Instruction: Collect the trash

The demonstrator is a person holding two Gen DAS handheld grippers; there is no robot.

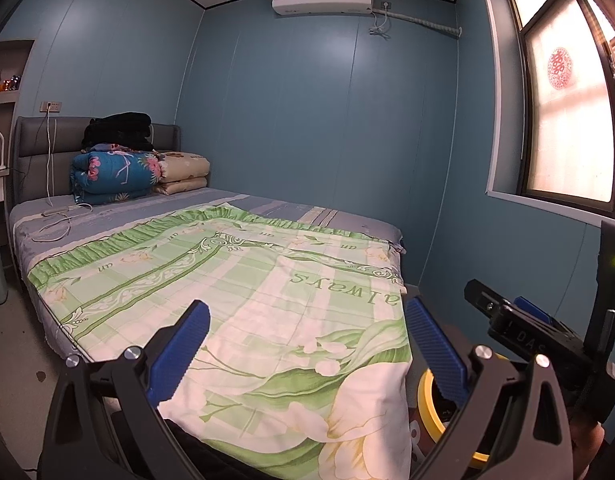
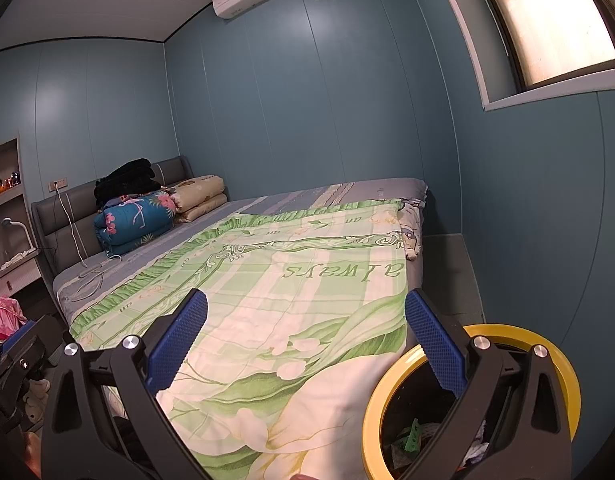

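Two grippers: both are held above the foot of the bed; both carry nothing
Left gripper (image 1: 303,344): blue pads spread wide apart; only the green floral quilt (image 1: 243,300) shows between them
Right gripper (image 2: 305,340): blue pads also spread wide; nothing is pinched; in the left wrist view its black body shows at the right edge
Trash bin (image 2: 387,396): black, with a yellow rim; it stands on the floor just beside the foot corner of the bed (image 2: 347,192), low and to the right of the right gripper; the right finger partly covers its opening
Trash (image 2: 411,438): crumpled paper and a green scrap lie inside the bin
Bed head: folded blankets (image 1: 115,176) are stacked against the grey headboard; a white cable (image 1: 59,220) lies near them
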